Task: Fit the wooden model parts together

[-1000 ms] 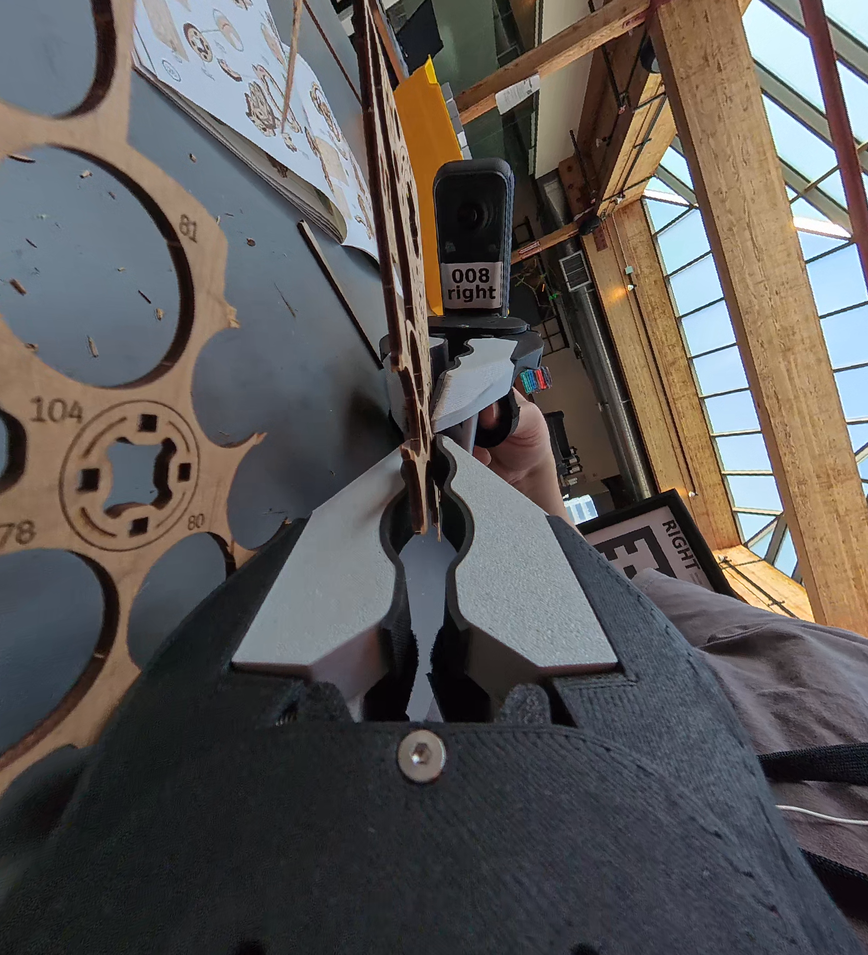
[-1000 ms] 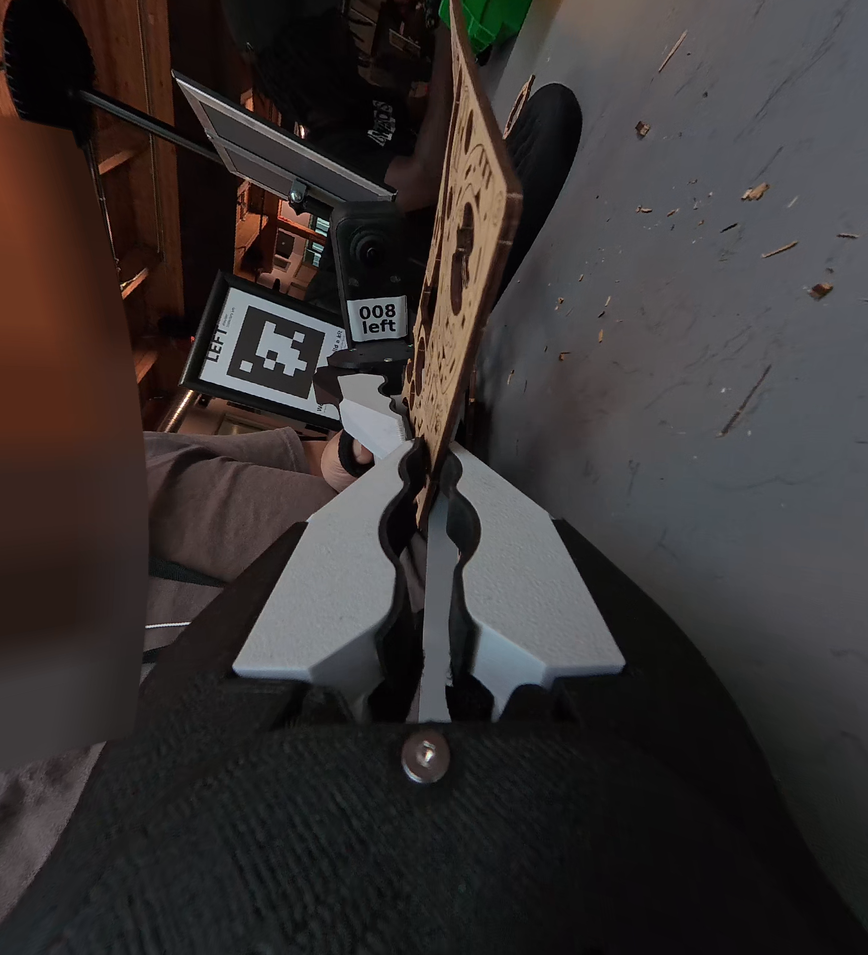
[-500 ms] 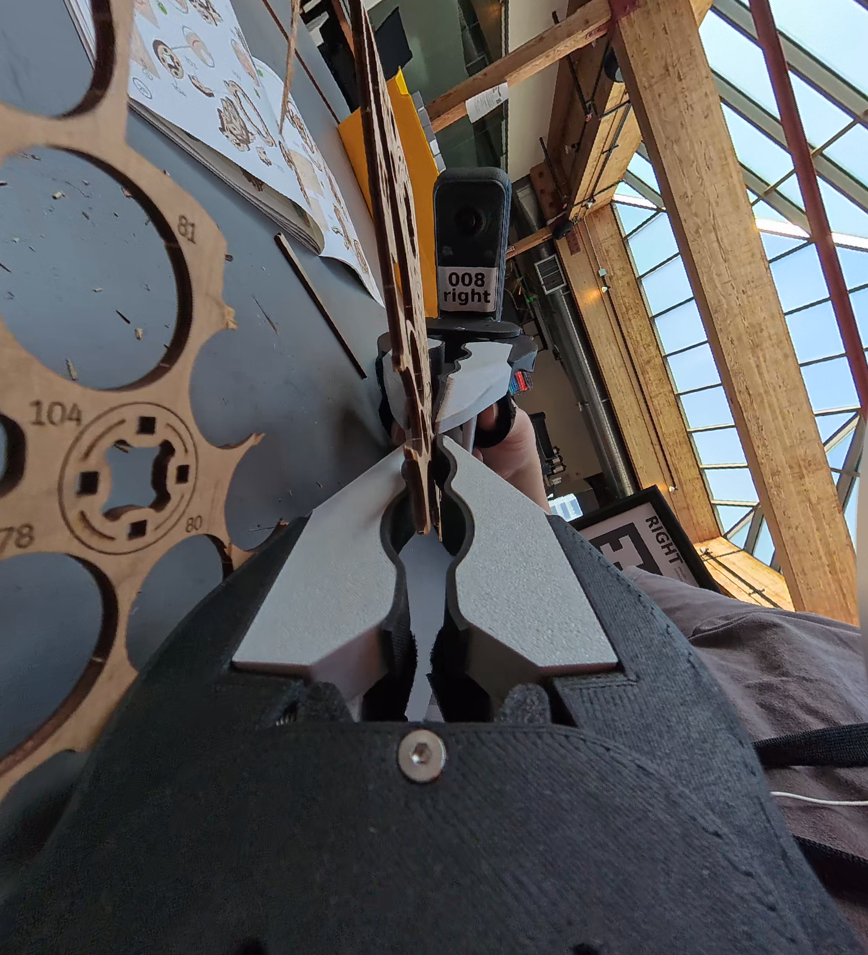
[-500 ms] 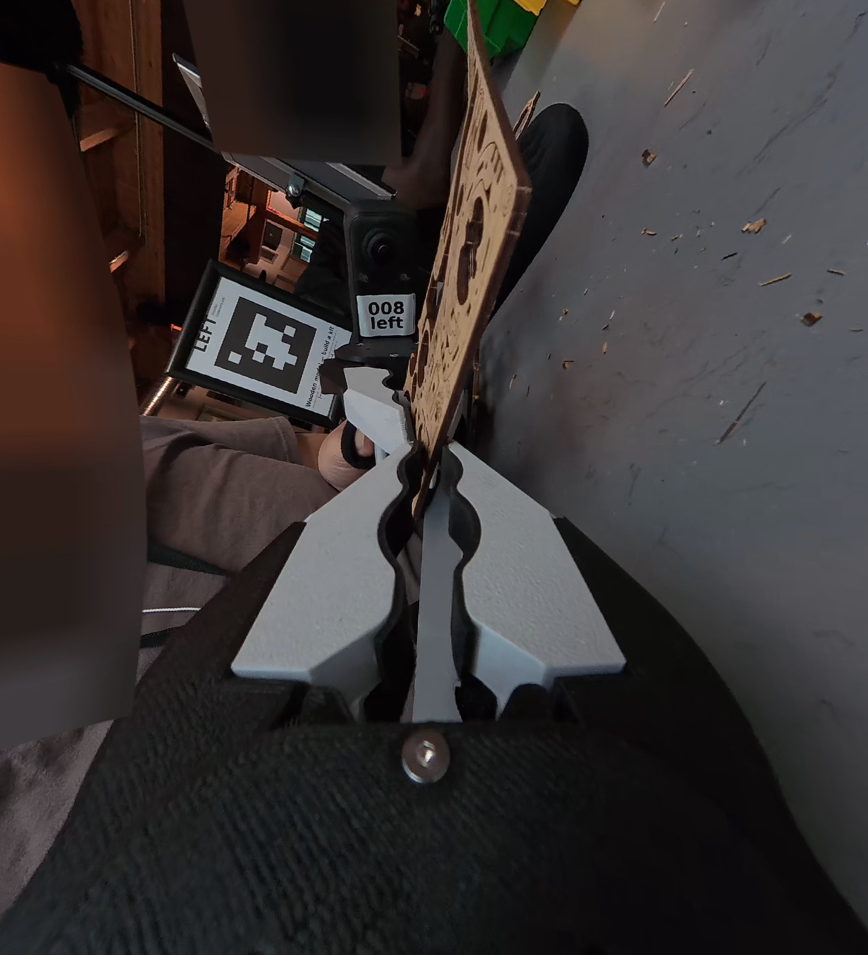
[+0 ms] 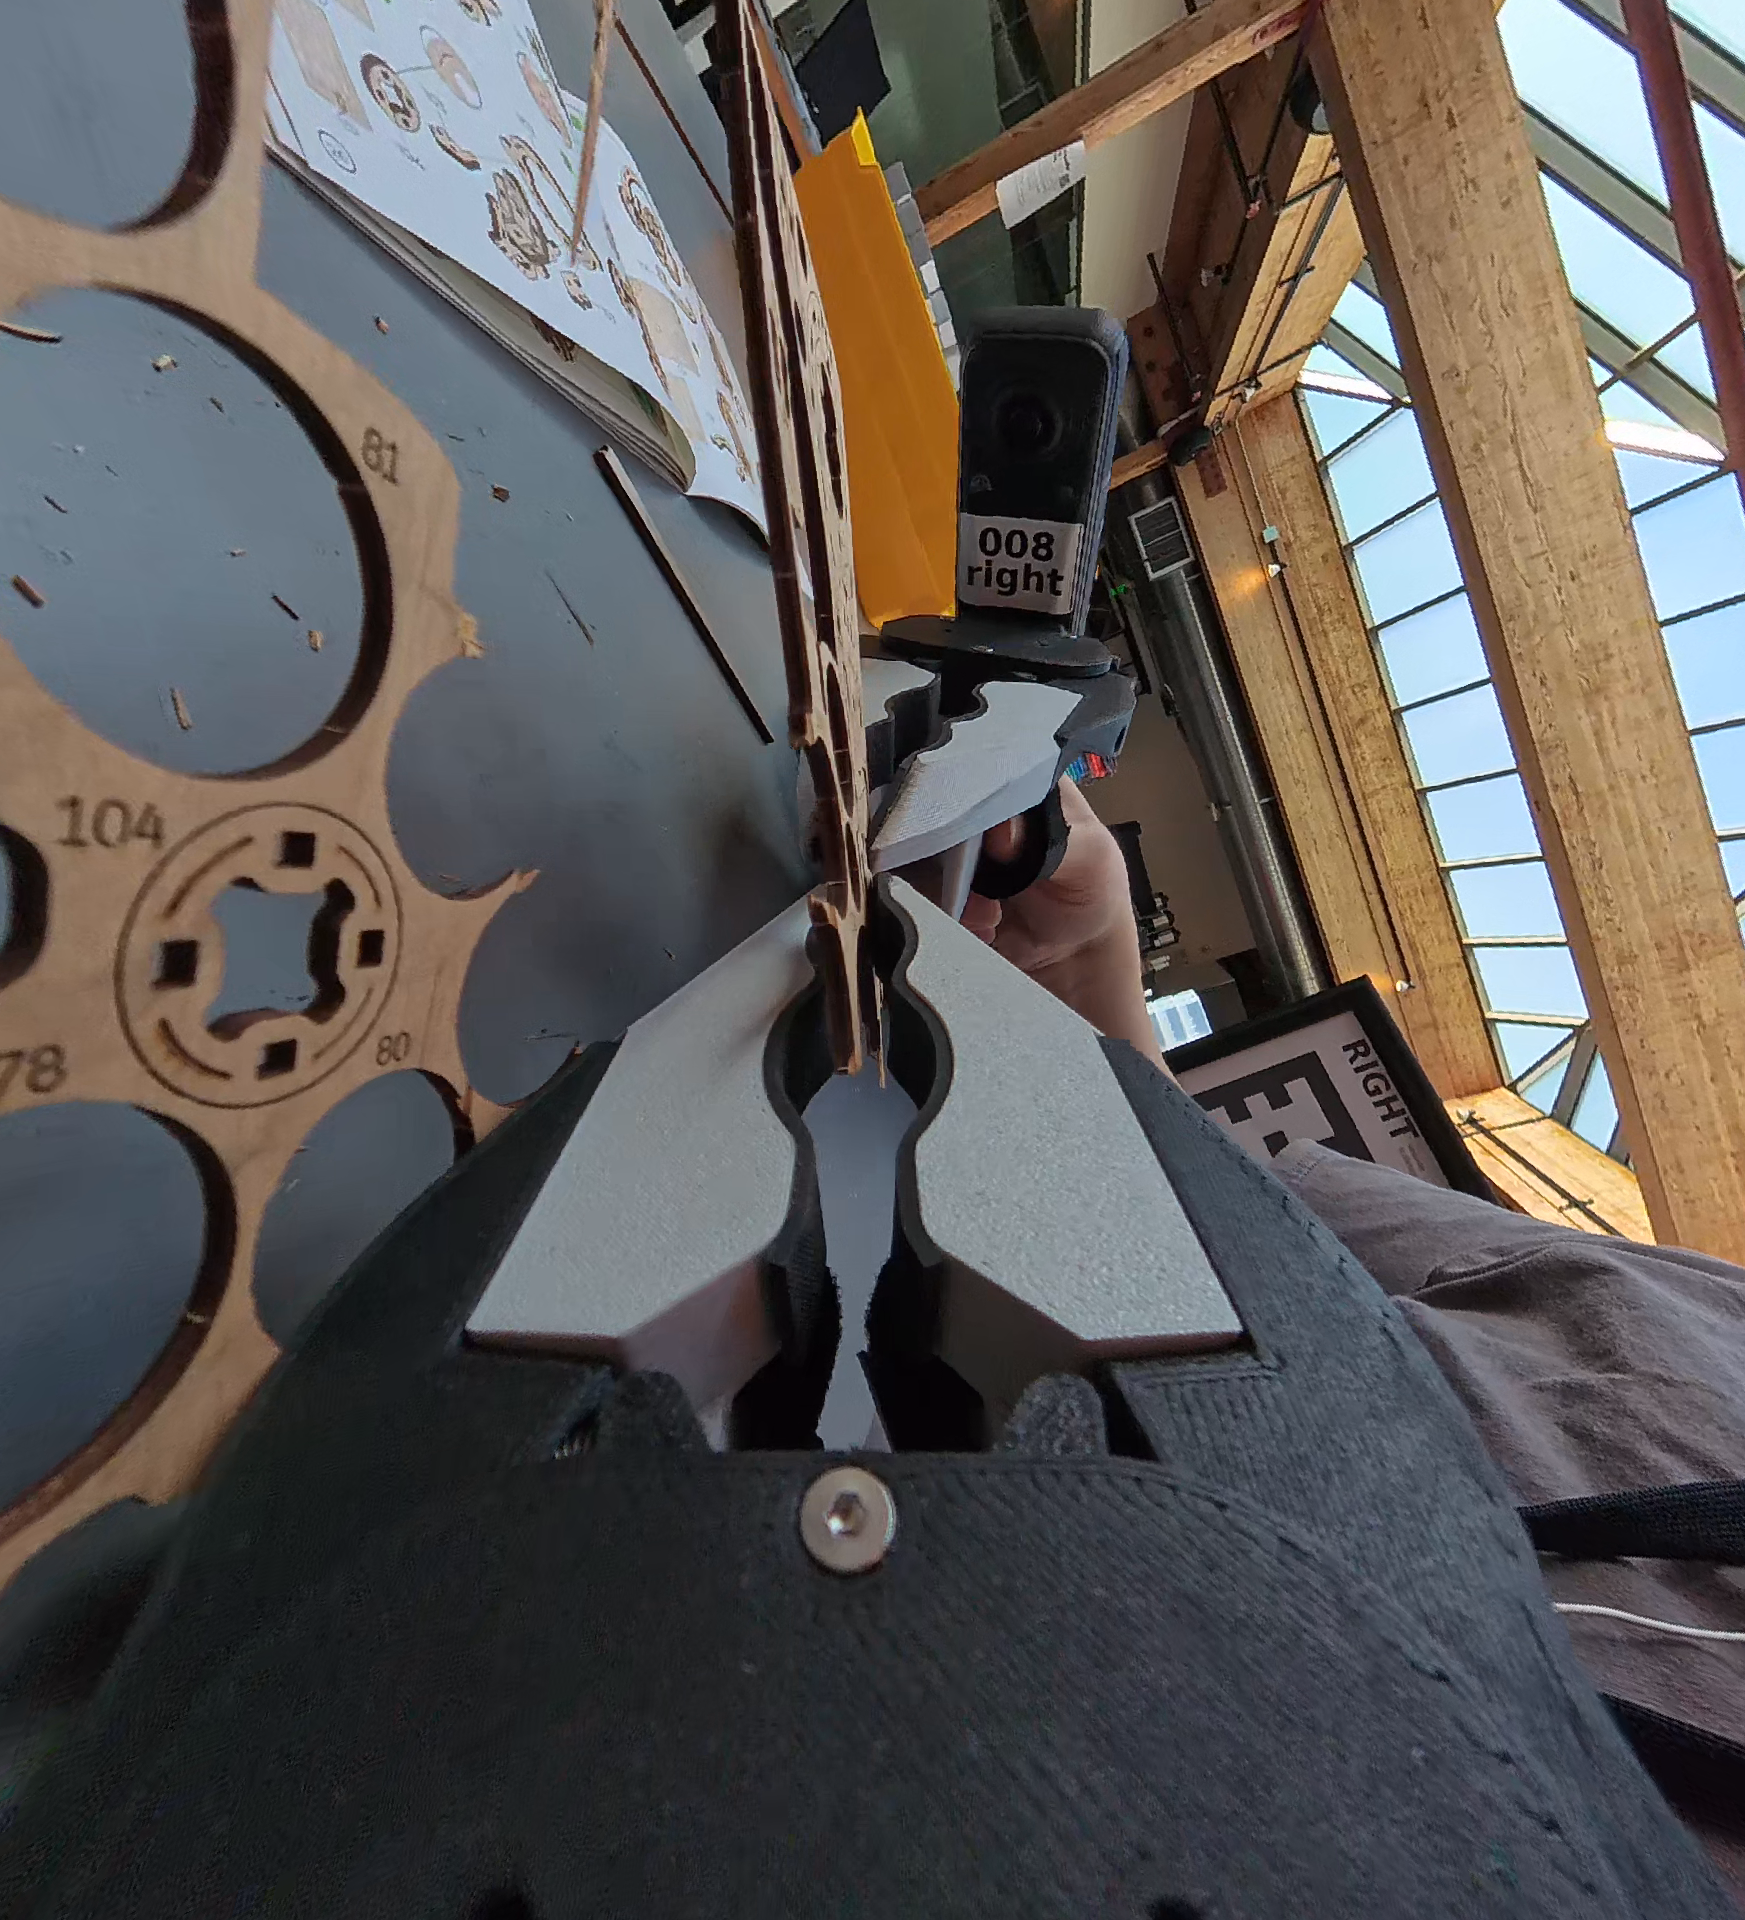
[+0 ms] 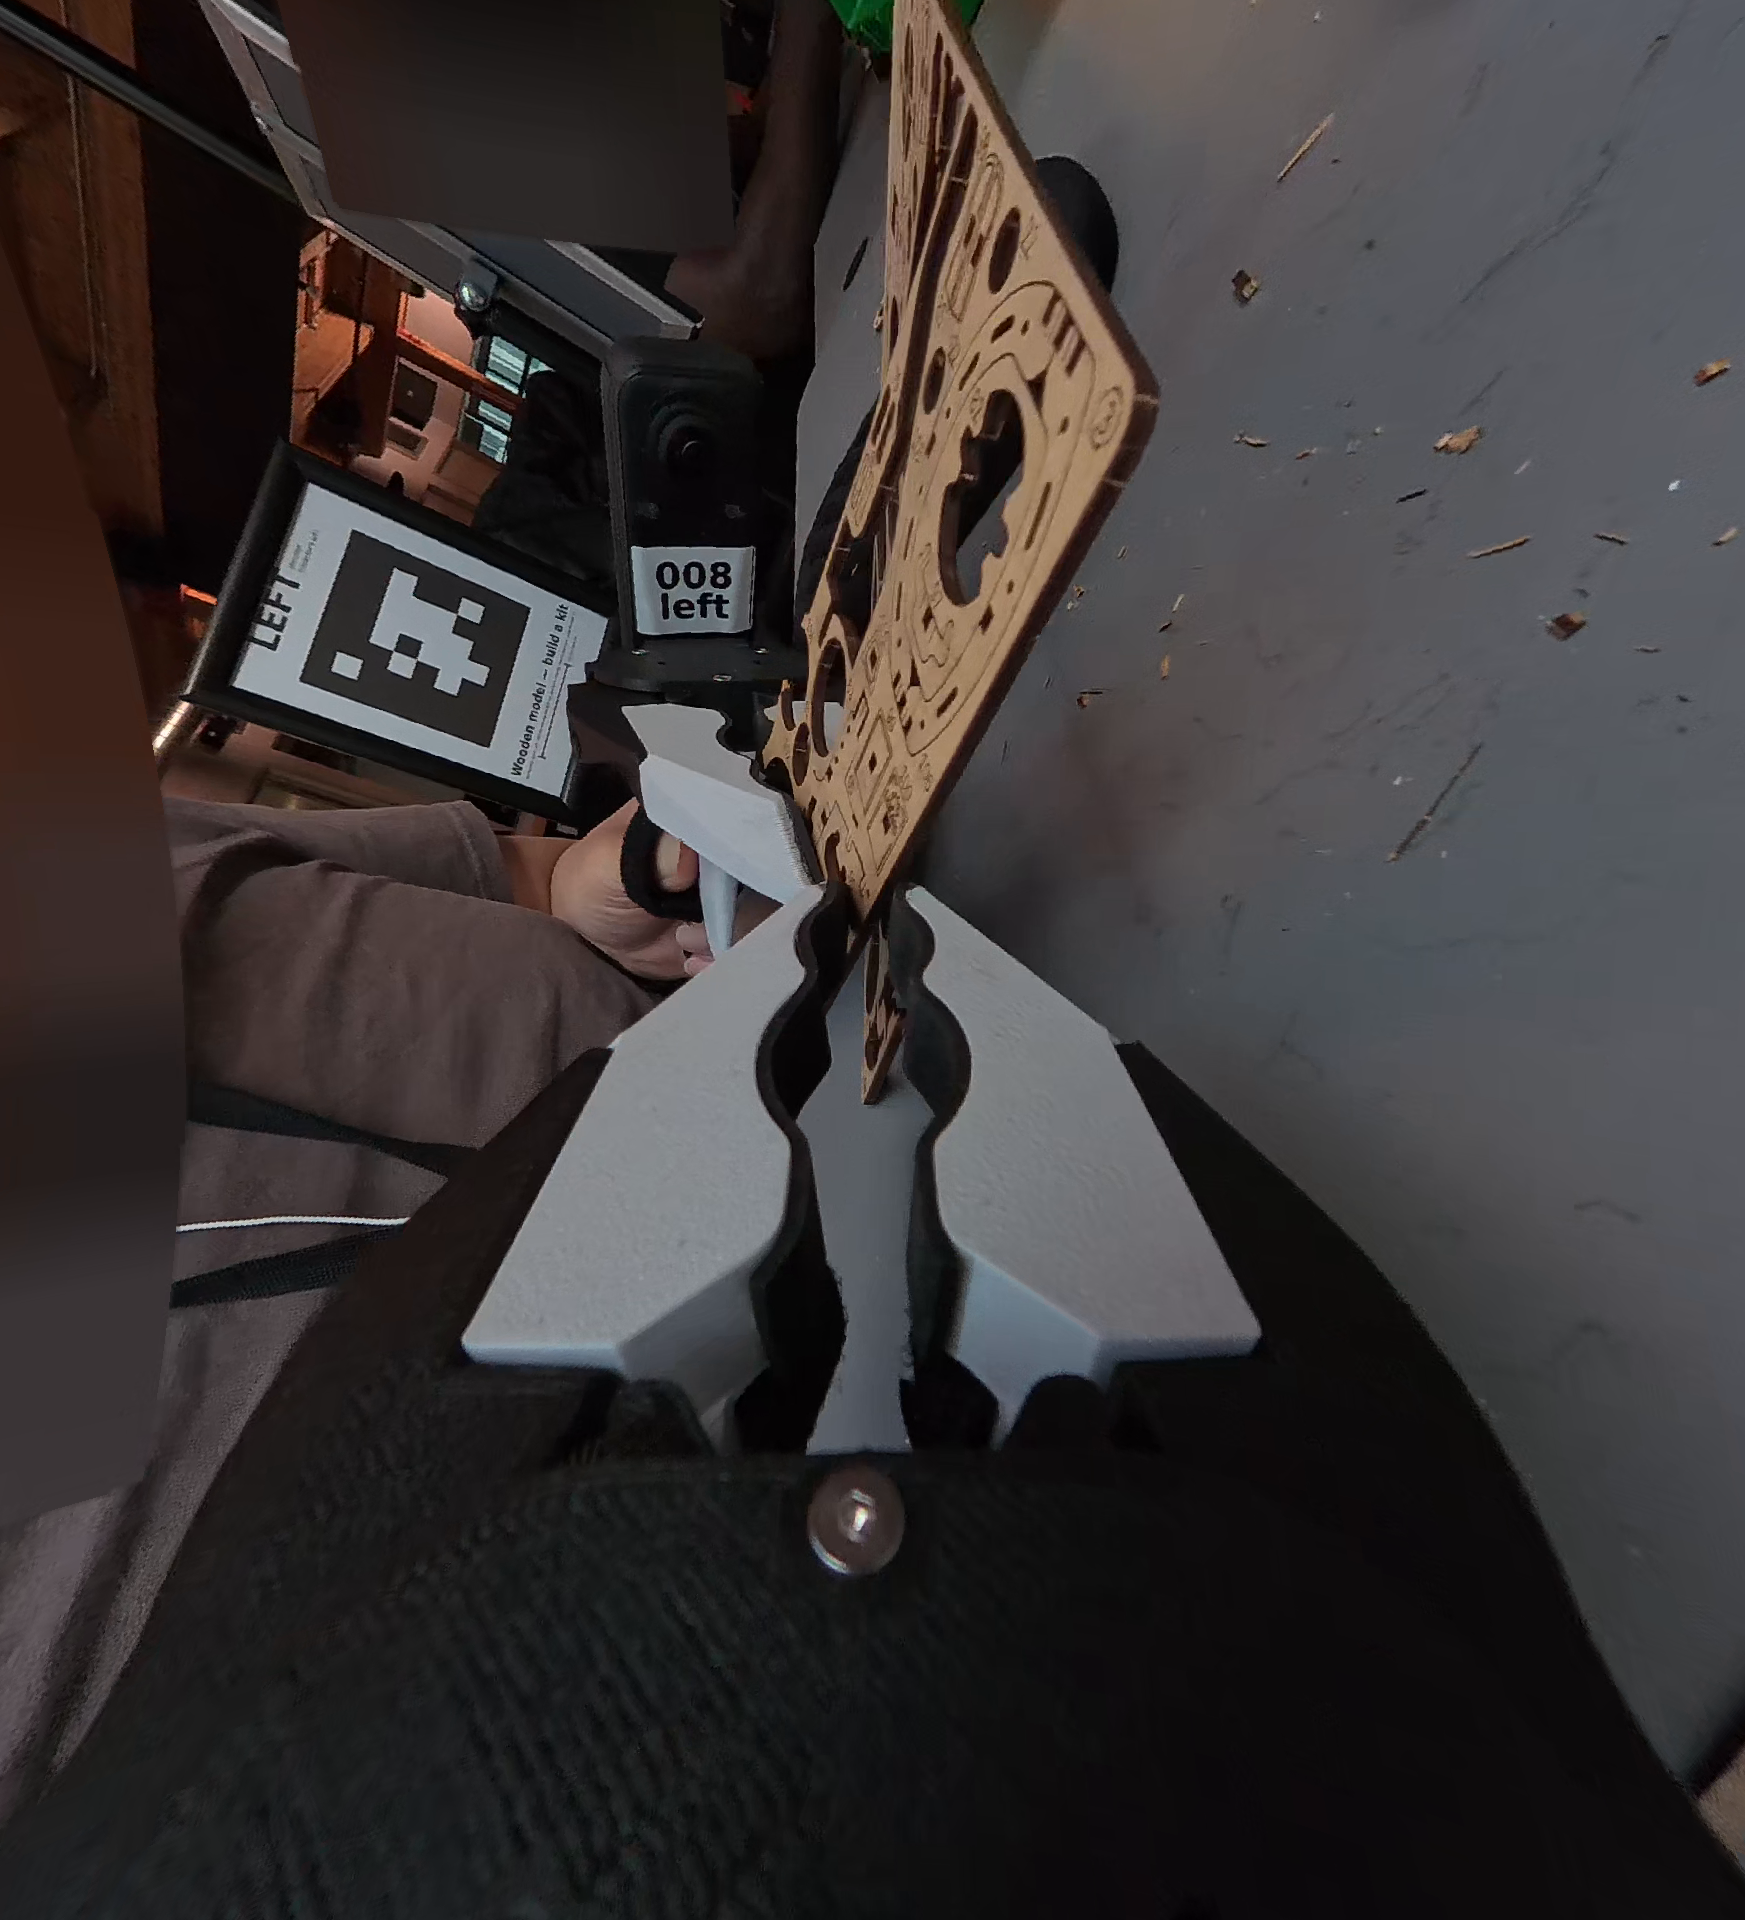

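A thin laser-cut wooden parts sheet [image 5: 795,436] stands on edge above the table, held from opposite ends by both grippers. My left gripper [image 5: 852,914] is shut on its near edge. The right gripper [image 5: 873,831] faces it from beyond, clamped on the same sheet. In the right wrist view my right gripper [image 6: 868,904] is shut on the sheet [image 6: 982,520], whose engraved face with cut-outs shows at an angle. The left gripper [image 6: 795,852] grips it from the far side.
A large wooden sheet [image 5: 172,831] with round holes punched out lies flat on the dark table [image 6: 1470,883]. An instruction booklet [image 5: 494,208], a thin wooden strip [image 5: 681,603] and a yellow object [image 5: 889,416] lie beyond. Wood chips [image 6: 1460,442] litter the table. A marker sign [image 6: 411,634] stands near the person's lap.
The sheet has turned in the right wrist view, so more of its engraved face shows. The right gripper has tilted and shifted slightly up and right in the left wrist view. Both grips hold.
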